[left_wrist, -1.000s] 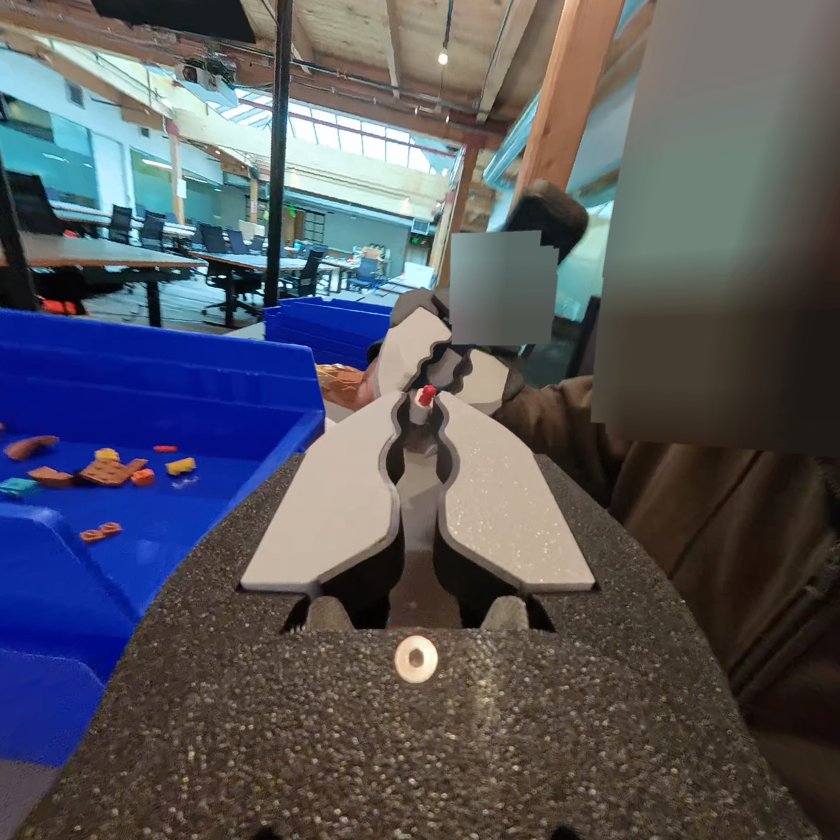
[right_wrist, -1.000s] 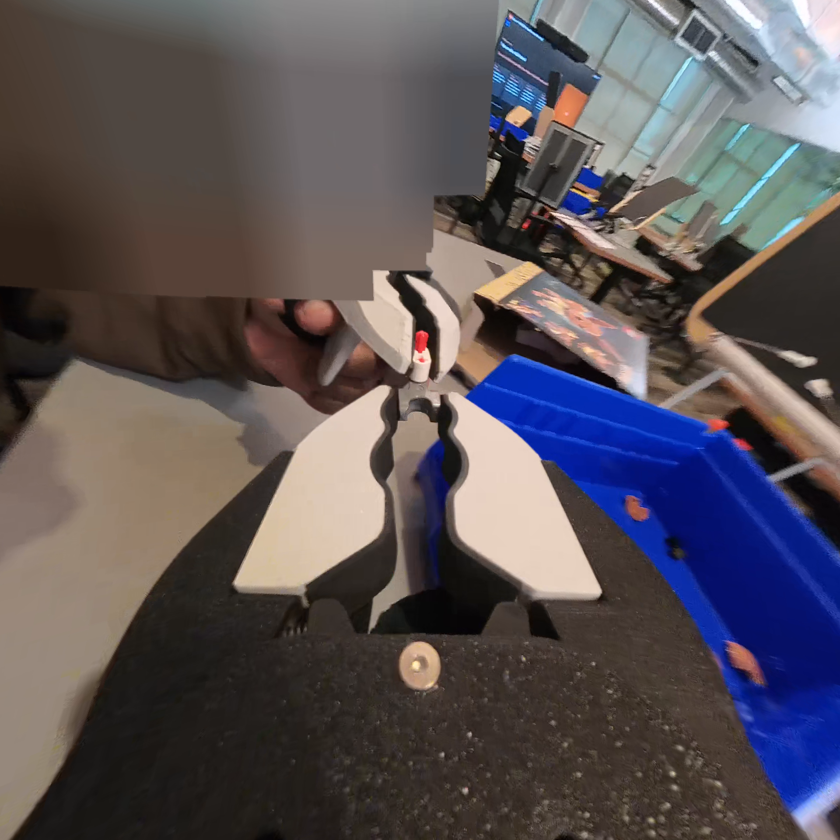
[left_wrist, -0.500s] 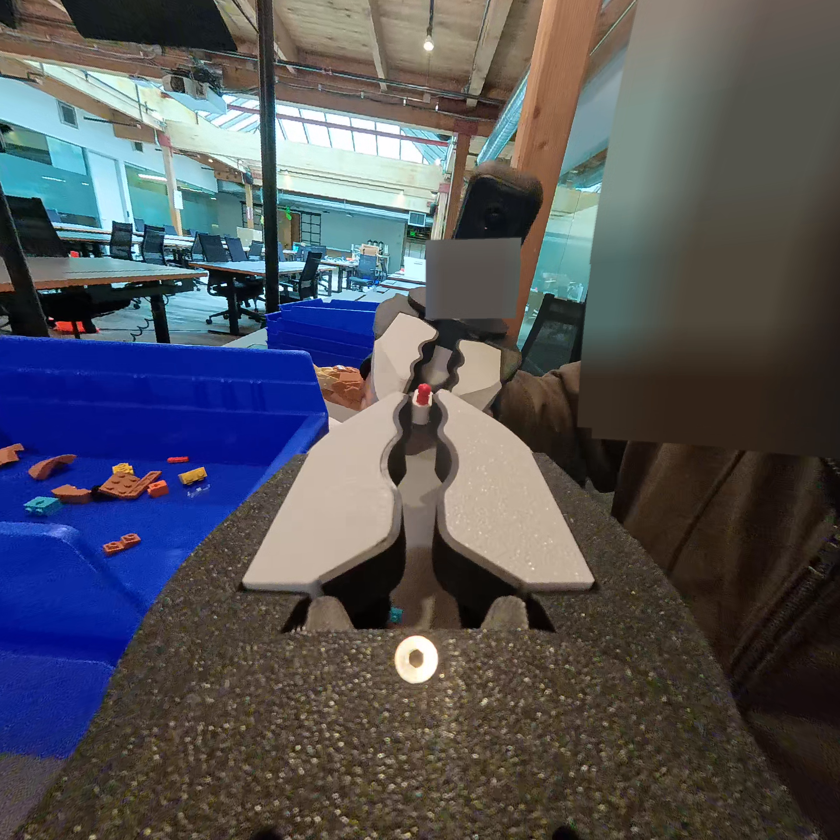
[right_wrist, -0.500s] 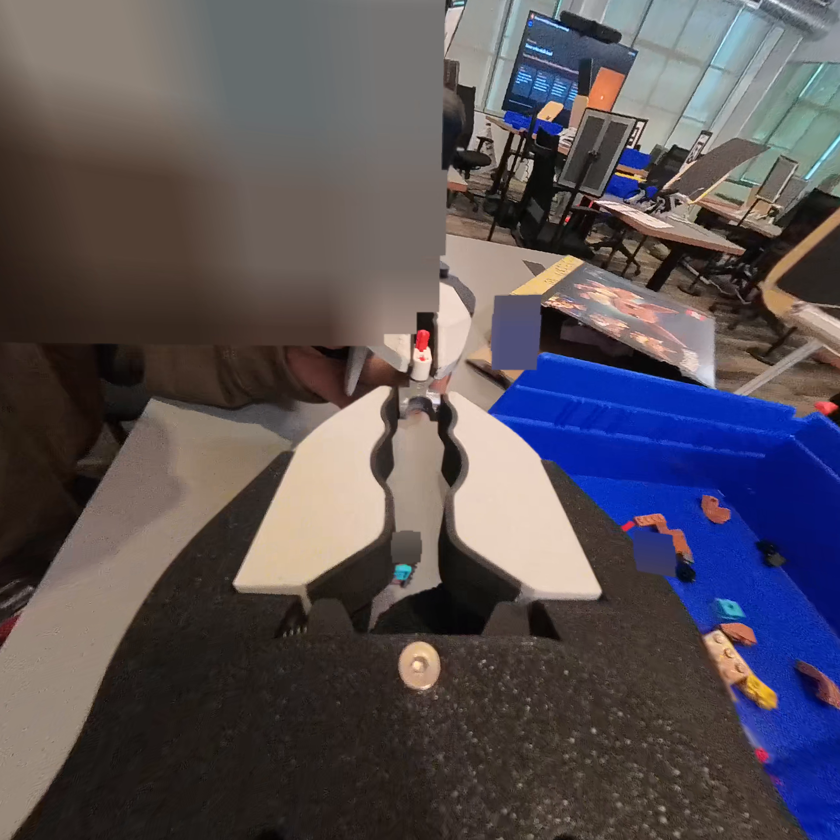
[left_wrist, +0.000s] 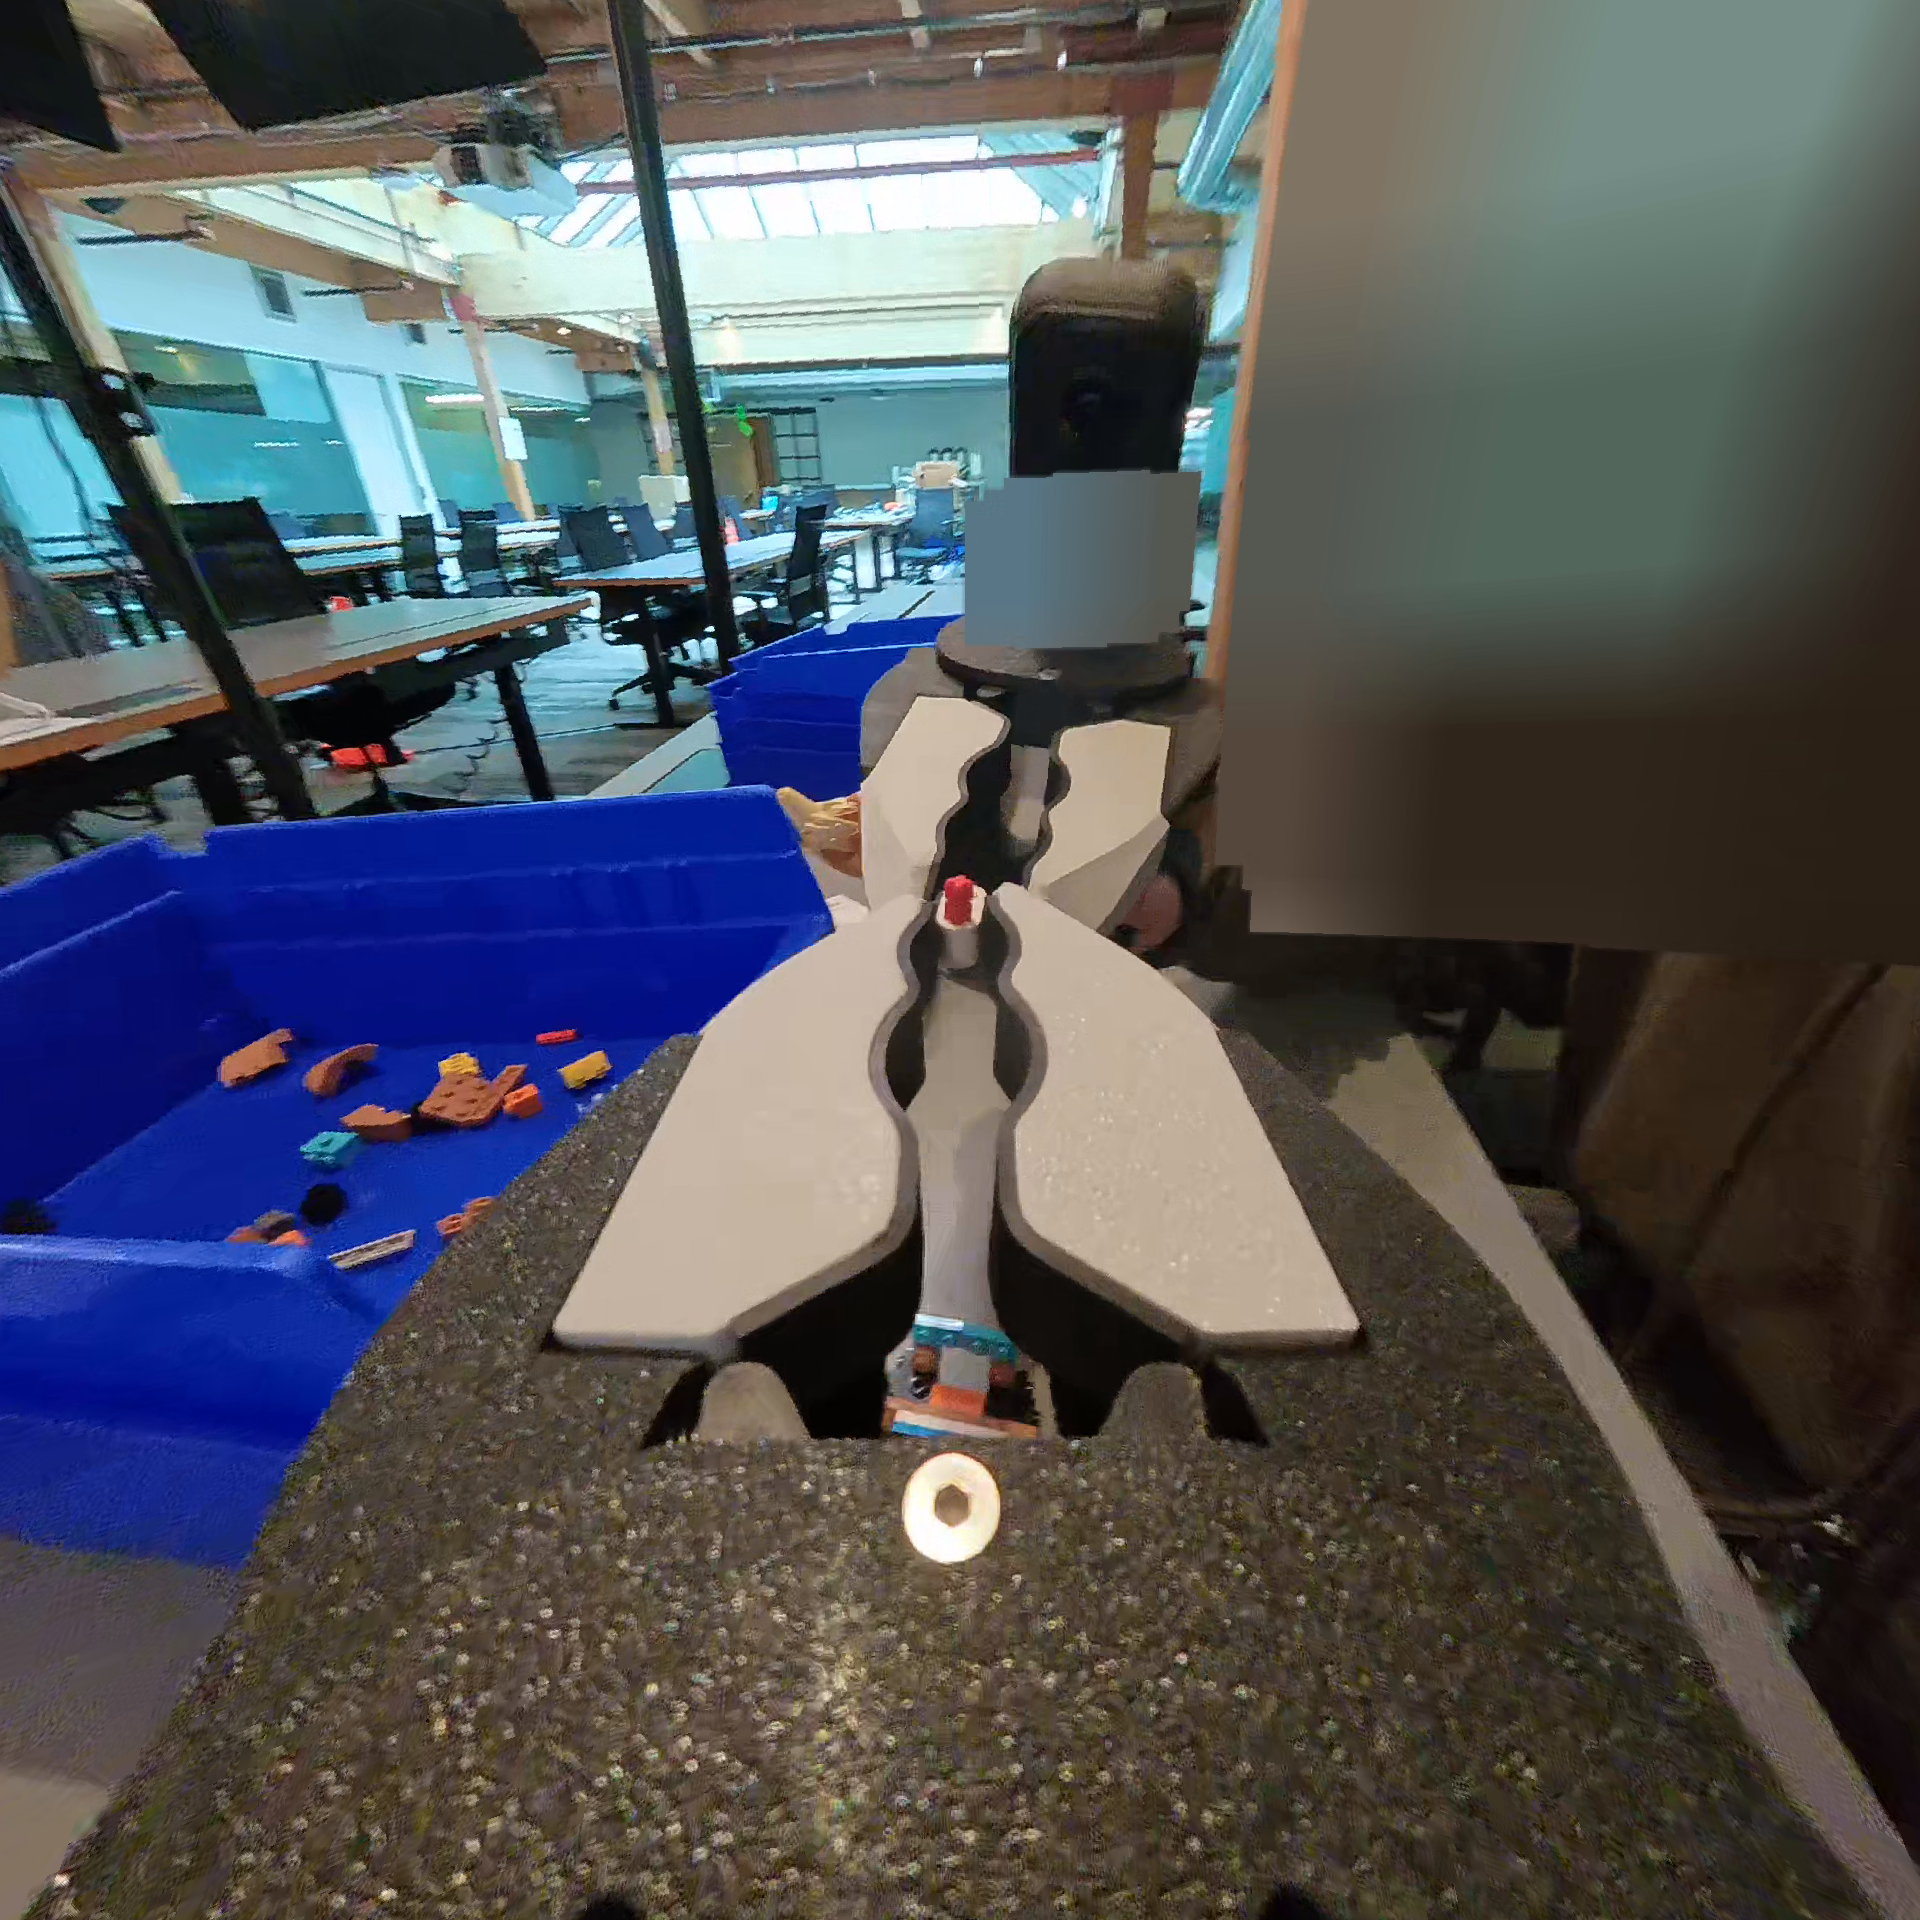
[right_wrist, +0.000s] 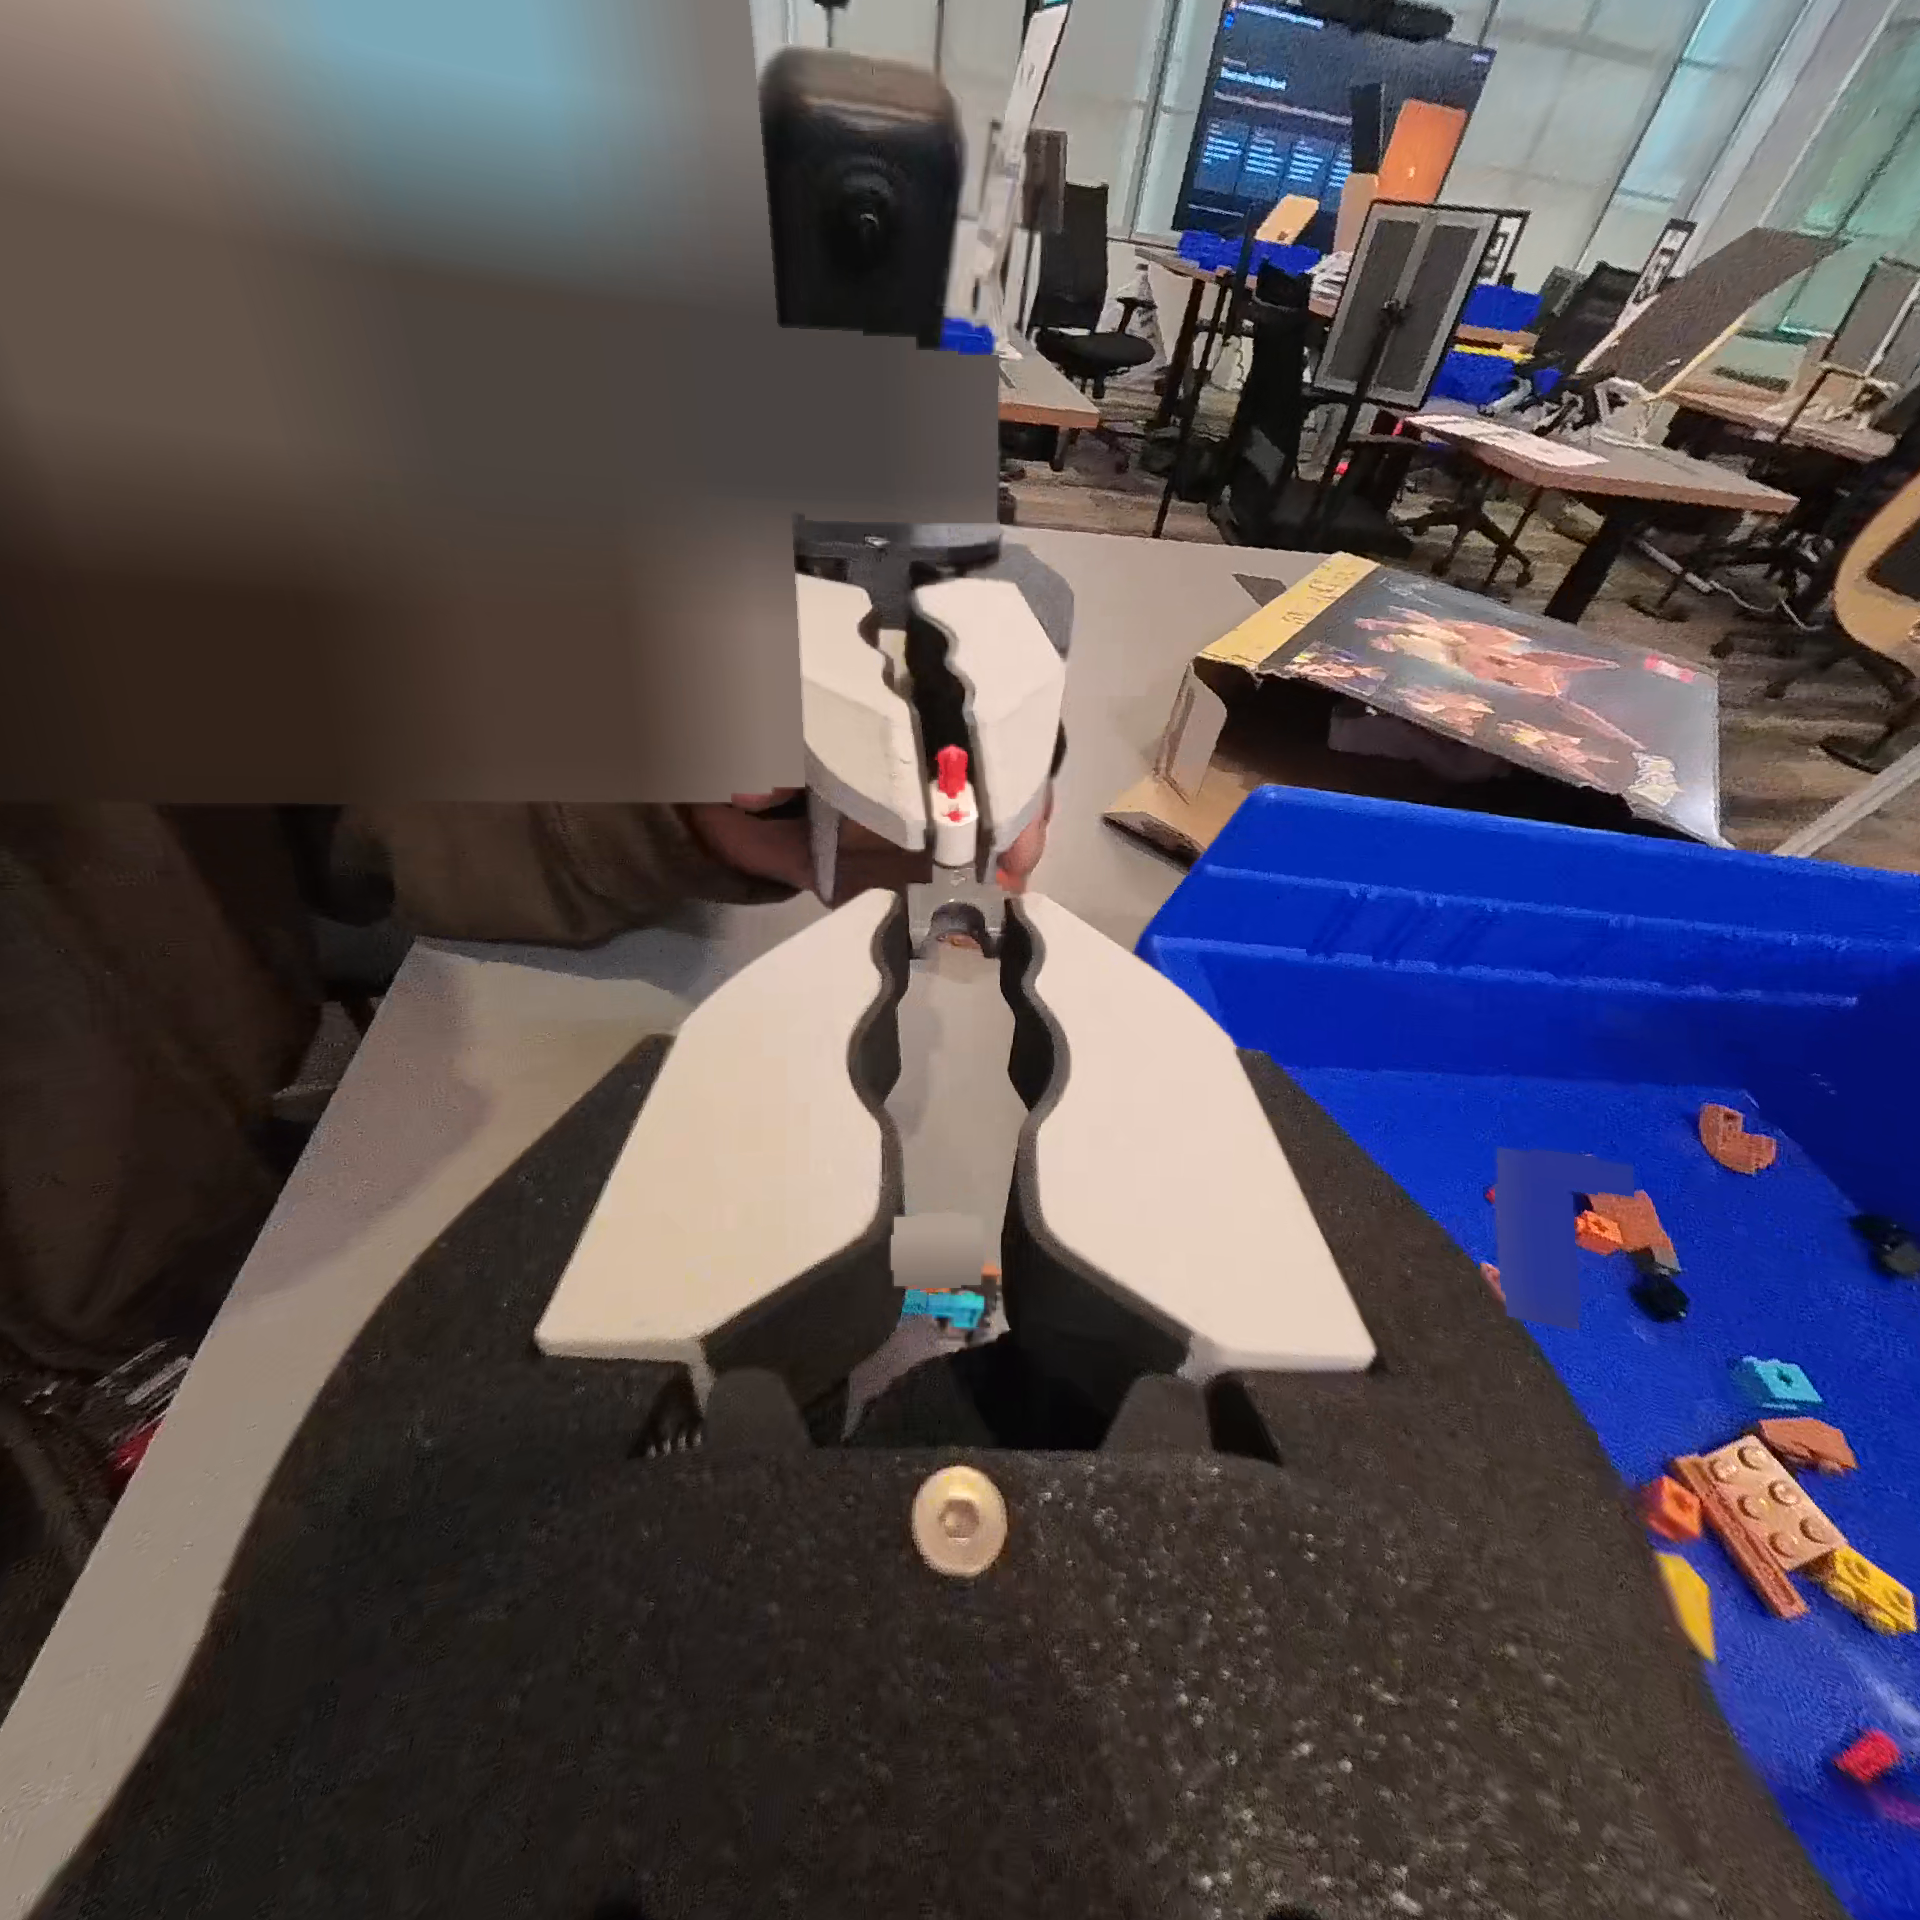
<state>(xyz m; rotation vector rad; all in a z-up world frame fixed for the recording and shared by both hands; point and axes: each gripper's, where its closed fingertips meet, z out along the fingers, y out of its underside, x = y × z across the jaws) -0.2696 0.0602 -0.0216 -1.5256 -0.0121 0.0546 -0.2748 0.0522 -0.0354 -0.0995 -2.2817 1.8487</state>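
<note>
**Two pairs of tongs meet tip to tip above the grey table**

Nearest, seen down through the gap at the root of each gripper's fingers, a small built-up cluster of teal, orange and grey plastic bricks (left_wrist: 961, 1371) sits on the flat grey table (right_wrist: 499, 1049), below both tools and touched by neither.

The left gripper (left_wrist: 956, 920) is drawn narrow. Its very tips pinch a small white plastic cylinder topped by a red peg (left_wrist: 956, 914), peg pointing up. The right gripper (right_wrist: 956, 920) is drawn just as narrow on a small grey plastic piece with a round dark hole (right_wrist: 956, 925).

The tools face each other, tips nearly meeting. In the right wrist view the white cylinder stands directly above the grey piece and seems to touch it, though seating cannot be told. Both holds are shallow, out at the fingertips, so either piece would likely twist under a sideways push. Squareness matters here.

Beside the grippers stands a deep blue plastic bin (right_wrist: 1507, 935) strewn with loose brown, orange, yellow and teal bricks (left_wrist: 457, 1091). Beyond it lies a torn printed cardboard box (right_wrist: 1455, 675), then office desks and chairs.
</note>
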